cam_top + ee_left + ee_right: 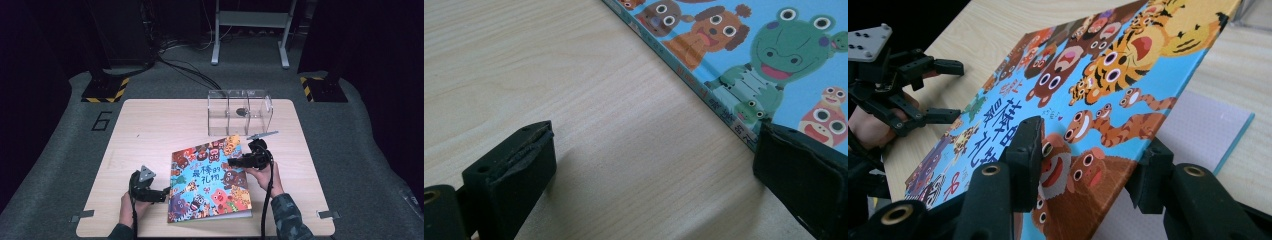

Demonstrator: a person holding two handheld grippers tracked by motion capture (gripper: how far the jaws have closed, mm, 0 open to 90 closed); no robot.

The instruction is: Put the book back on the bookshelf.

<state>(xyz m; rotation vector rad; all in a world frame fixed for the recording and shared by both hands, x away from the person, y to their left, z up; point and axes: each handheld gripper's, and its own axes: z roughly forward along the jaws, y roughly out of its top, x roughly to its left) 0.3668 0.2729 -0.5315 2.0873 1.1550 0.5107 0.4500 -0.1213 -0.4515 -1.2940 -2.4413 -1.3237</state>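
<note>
A picture book (210, 180) with a blue cover full of cartoon animals lies on the wooden table (150, 130). My right gripper (231, 162) is at its right edge. In the right gripper view the front cover (1088, 85) is tilted up off a white page (1198, 130). One jaw stands above the cover and one below, with a gap, so the right gripper (1088, 160) is open. My left gripper (165, 192) stands open by the spine. In its own view the left gripper (654, 165) holds nothing, and one jaw touches the book's edge (744, 125).
A clear plastic box (240, 112) with dividers stands at the table's far side, just beyond the book, with a small dark thing (240, 111) inside. Bare wood lies to the left of the book. Stands and cables are on the floor beyond.
</note>
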